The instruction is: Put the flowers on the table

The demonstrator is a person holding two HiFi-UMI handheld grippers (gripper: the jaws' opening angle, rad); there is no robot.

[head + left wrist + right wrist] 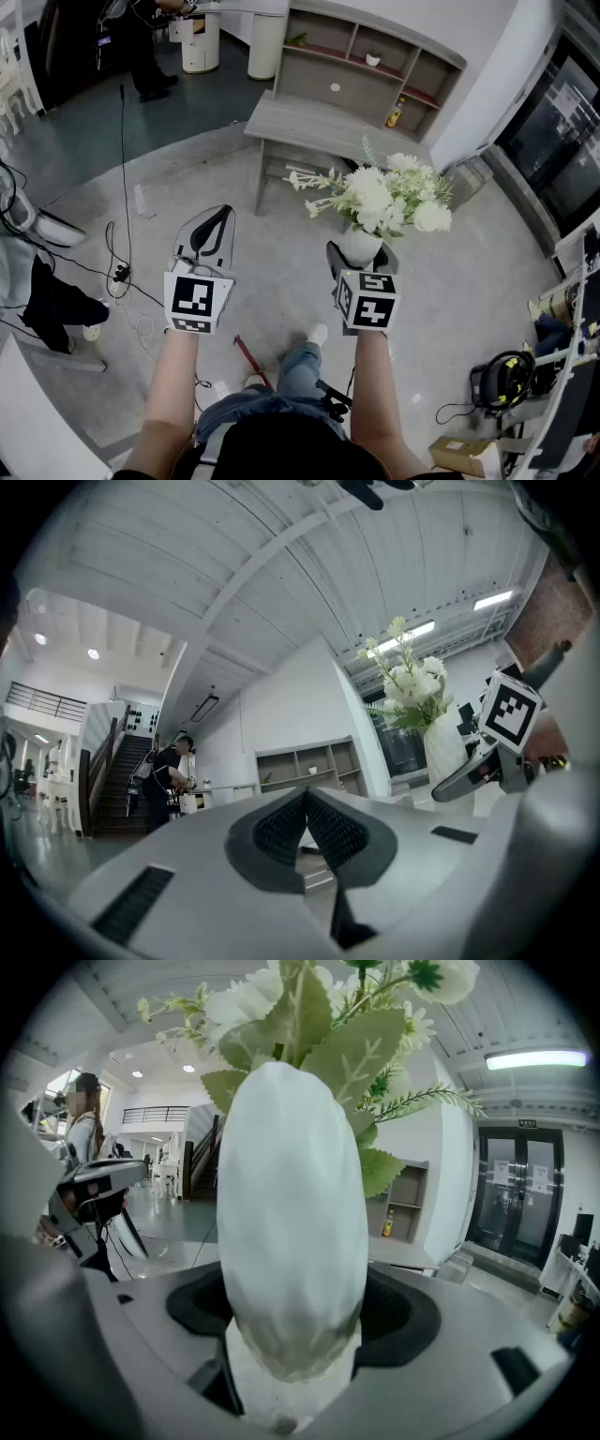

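Head view: the vase (360, 242) is largely concealed, its top by the flowers (389, 197) and its lower part by the right tool (361, 258) and its marker cube. The flowers mask part of the bench (319, 122) frame. Items on the shelf (375, 56) are too small to identify. A person (145, 52) is cut off by the top edge.

Right gripper view: the vase covers the gap between the jaws, its base is out of sight, and the top edge crops the flowers.

Left gripper view: the right tool overlaps the vase, and the left tool (306, 801) body hides the bench's lower part.
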